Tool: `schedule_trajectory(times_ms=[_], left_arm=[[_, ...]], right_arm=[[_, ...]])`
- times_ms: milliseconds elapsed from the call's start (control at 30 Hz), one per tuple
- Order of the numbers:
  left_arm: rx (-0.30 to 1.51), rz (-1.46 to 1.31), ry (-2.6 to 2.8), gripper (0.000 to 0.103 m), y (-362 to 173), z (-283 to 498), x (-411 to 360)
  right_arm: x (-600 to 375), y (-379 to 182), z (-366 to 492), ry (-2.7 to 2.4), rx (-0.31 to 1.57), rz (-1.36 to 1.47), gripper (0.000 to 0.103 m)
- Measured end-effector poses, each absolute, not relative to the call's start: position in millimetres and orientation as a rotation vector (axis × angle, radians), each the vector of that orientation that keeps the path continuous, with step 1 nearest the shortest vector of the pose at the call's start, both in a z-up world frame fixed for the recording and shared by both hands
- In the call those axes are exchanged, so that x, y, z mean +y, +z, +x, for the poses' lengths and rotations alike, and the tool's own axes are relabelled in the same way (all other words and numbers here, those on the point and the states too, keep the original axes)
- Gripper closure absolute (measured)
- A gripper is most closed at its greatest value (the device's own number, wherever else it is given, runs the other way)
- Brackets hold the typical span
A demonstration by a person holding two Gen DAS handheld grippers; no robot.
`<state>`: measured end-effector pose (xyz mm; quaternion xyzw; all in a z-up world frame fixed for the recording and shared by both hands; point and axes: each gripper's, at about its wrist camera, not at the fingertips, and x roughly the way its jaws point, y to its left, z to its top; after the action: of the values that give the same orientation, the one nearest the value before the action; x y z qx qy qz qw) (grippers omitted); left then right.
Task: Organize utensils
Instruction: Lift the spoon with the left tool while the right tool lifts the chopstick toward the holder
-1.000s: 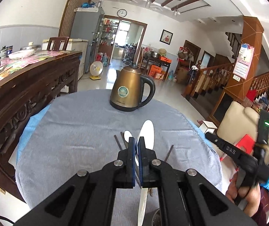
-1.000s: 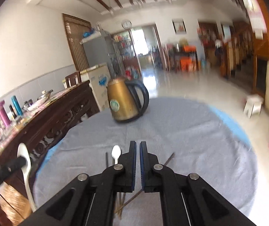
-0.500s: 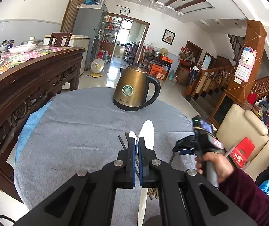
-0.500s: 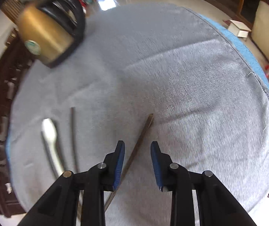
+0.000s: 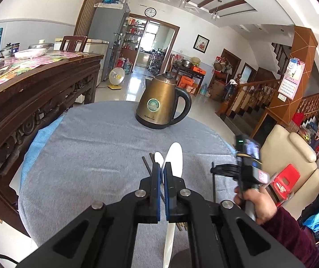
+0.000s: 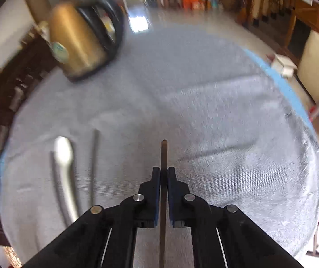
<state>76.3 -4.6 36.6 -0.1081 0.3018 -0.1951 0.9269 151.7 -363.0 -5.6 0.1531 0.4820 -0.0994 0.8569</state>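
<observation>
Since the earlier frame, right gripper (image 6: pixel 163 174) has clamped onto a chopstick (image 6: pixel 163 154) above the bench (image 6: pixel 204 116), while left gripper (image 5: pixel 162 169) pinches a white spoon (image 5: pixel 175 158).

The kettle (image 5: pixel 162 105) stands at the table's (image 5: pixel 88 147) far side, behind the chopsticks (image 6: pixel 93 163) and spoon (image 6: pixel 64 167).

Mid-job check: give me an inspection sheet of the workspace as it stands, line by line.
Surface: round table under grey cloth.
Job's things: white spoon, chopstick, metal spoon and another chopstick lying on the cloth.
Clutter: brass kettle at the far side.
Grippers: left gripper shut on white spoon; right gripper shut on chopstick.
Cables: nothing seen.
Surroundings: carved sideboard, cream armchair.
</observation>
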Motion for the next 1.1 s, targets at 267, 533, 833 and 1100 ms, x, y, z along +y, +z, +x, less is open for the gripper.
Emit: schedule_trajectory(times_ms=[267,533,833,1100], left_arm=[[0.556,-0.269,-0.434,0.100,49,54,-13],[0.526,-0.365,-0.469,0.100,34,39,-31],[0.560,-0.339,-0.437,0.100,3,37,-49],[0.597,-0.324,-0.433,0.100,-15,41,-50]], right_arm=[[-356,89,38,-0.045,0.571,0.360,0.096],[-331,167,-71,0.040,0.182,0.378,0.096],[-289,197,-121,0.124,0.097,0.337,0.096],[-268,166,-122,0.180,0.220,0.296,0.096]])
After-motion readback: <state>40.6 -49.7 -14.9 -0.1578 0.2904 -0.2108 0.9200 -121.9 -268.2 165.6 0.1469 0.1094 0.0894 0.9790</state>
